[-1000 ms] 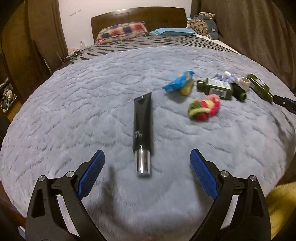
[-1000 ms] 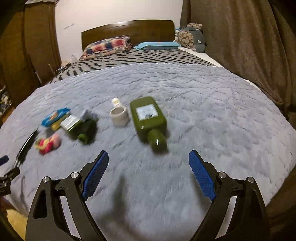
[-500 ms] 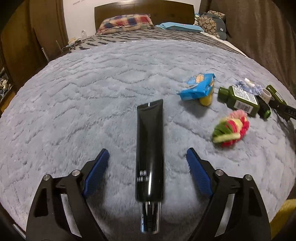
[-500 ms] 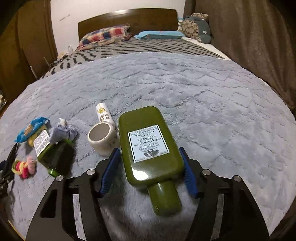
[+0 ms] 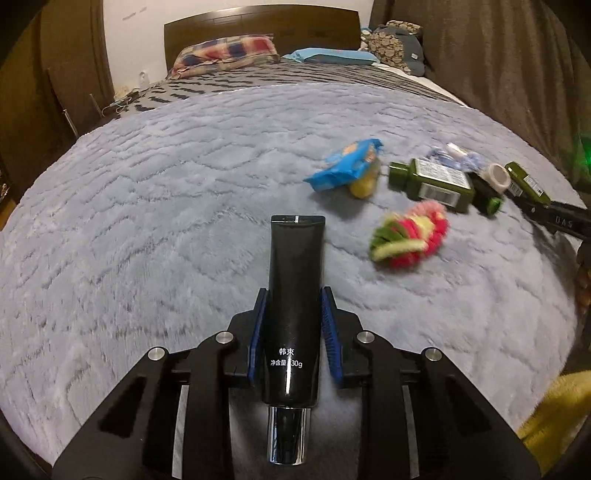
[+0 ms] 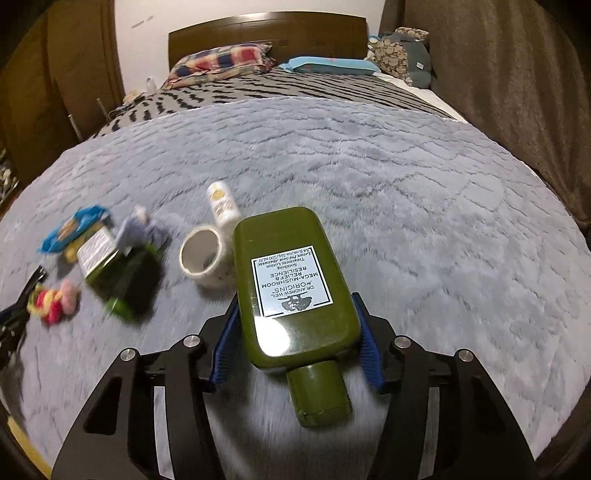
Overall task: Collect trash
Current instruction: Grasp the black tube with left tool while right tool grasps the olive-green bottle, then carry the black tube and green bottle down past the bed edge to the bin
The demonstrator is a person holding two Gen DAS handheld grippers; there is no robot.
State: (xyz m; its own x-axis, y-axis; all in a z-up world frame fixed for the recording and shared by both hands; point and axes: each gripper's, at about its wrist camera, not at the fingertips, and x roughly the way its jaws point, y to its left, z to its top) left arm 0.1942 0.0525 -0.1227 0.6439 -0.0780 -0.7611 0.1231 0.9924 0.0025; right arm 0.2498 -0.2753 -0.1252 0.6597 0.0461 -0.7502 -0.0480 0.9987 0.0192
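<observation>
My left gripper (image 5: 293, 295) is shut on a black tube with a silver cap (image 5: 294, 306), its blue pads pressed against both sides. My right gripper (image 6: 295, 306) is shut on a flat green lotion bottle (image 6: 291, 288) with a white label, cap toward the camera. Both items lie on or just above the grey fluffy blanket (image 5: 147, 206). Loose trash lies between the two grippers: a blue snack wrapper (image 5: 343, 166), a pink-and-green scrunchie (image 5: 410, 234), a second green bottle (image 5: 434, 181), a tape roll (image 6: 203, 258) and a small white tube (image 6: 221, 206).
The bed runs back to pillows (image 5: 225, 55) and a wooden headboard (image 5: 258, 26). A brown curtain (image 6: 517, 74) hangs on the right. A wooden wardrobe (image 5: 48, 74) stands on the left. A yellow cloth (image 5: 554, 417) lies at the bed's near right edge.
Both grippers moved forward over their items and closed: the left on the black tube, the right on the green bottle. The other trash has not moved.
</observation>
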